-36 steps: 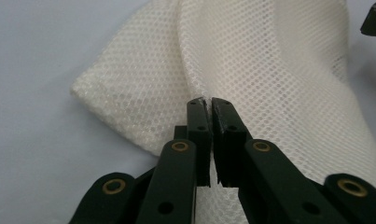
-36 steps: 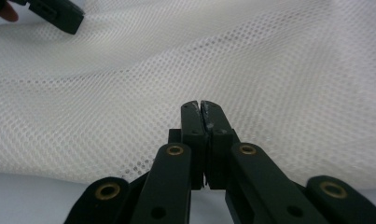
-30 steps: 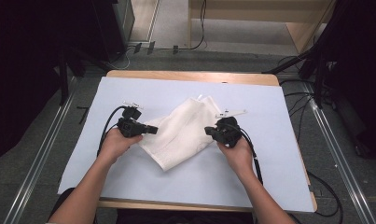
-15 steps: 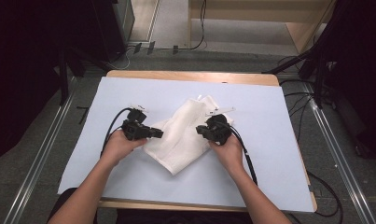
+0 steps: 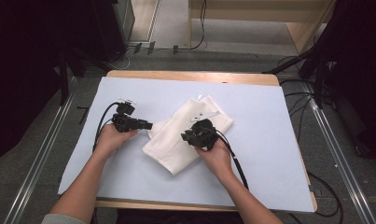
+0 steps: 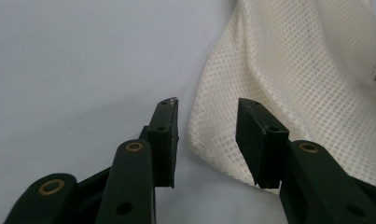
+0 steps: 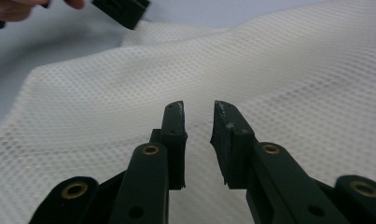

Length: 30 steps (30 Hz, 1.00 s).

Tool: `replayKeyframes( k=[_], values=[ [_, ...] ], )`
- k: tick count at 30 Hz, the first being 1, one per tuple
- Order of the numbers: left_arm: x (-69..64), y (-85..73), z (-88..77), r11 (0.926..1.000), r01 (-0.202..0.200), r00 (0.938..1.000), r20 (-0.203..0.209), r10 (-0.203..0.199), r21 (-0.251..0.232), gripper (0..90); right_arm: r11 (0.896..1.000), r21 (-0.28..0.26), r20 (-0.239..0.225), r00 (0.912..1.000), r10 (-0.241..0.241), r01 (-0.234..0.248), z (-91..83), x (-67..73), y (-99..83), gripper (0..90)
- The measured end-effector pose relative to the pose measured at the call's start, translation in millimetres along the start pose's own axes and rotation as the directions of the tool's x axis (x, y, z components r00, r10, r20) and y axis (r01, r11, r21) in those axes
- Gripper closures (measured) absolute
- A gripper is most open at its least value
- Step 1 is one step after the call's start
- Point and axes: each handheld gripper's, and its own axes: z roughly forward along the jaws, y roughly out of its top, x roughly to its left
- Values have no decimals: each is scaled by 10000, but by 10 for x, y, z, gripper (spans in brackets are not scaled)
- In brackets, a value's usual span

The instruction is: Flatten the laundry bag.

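A white mesh cloth (image 5: pixel 176 149) lies folded on the pale sheet (image 5: pixel 269 149) at mid table. My left gripper (image 5: pixel 148 125) points right at the cloth's left edge. In the left gripper view its jaws (image 6: pixel 209 112) have just been opening, with a corner of the cloth (image 6: pixel 293 70) between the pads but not pressed. My right gripper (image 5: pixel 186 138) hovers over the cloth's middle. Its jaws (image 7: pixel 198 112) have also just been opening and stand a little apart above the mesh (image 7: pixel 279 70), gripping nothing.
The sheet covers a wooden table (image 5: pixel 190 75) with bare room to the left, right and front of the cloth. A small tag (image 5: pixel 205 115) lies on the cloth's far part. Cables (image 5: pixel 101 128) trail from both grippers. Dark stands and floor cables surround the table.
Both grippers were shut on the cloth and have opened, letting it go. The right gripper has moved left over the cloth's middle; the left one has backed slightly to the cloth's left edge.
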Motion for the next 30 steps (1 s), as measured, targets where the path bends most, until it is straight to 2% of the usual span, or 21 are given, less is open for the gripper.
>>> replayKeyframes(
  k=[2,5,7,14,17,20,23,26,28,30],
  values=[
    [-3,-1,48,9995,49,10000,18,-49,296,686,10000,47,-154,9999,-74,75,14,95,3,732],
    [-13,-1,70,9992,99,9999,104,-104,398,810,9996,69,-407,9988,-269,272,9,242,6,694],
    [-26,-2,78,9991,9,10000,93,-13,412,857,9988,132,-517,9976,-464,472,4,351,8,669],
    [-38,7,76,9991,13,9999,102,-18,418,872,9947,299,-1126,9892,-940,979,57,683,-3,564],
    [-39,8,74,9991,-31,9999,107,27,421,872,9926,331,-1243,9859,-1119,1168,106,767,-4,496],
    [-34,6,77,9993,13,9999,150,-18,379,872,9927,403,-1384,9846,-1067,1133,167,836,-3,407],
    [-36,8,71,9993,64,9998,174,-71,367,873,9889,451,-1160,9840,-1355,1415,235,912,-5,345],
    [-31,15,62,9987,189,9995,256,-202,470,883,9835,715,-940,9827,-1593,1663,327,950,-15,373],
    [-31,17,58,9986,282,9992,281,-295,450,888,9828,874,-955,9834,-1542,1626,382,936,-25,437],
    [-27,16,57,9984,321,9989,339,-337,457,889,9832,964,-719,9863,-1486,1552,420,911,-32,492]
  ],
)
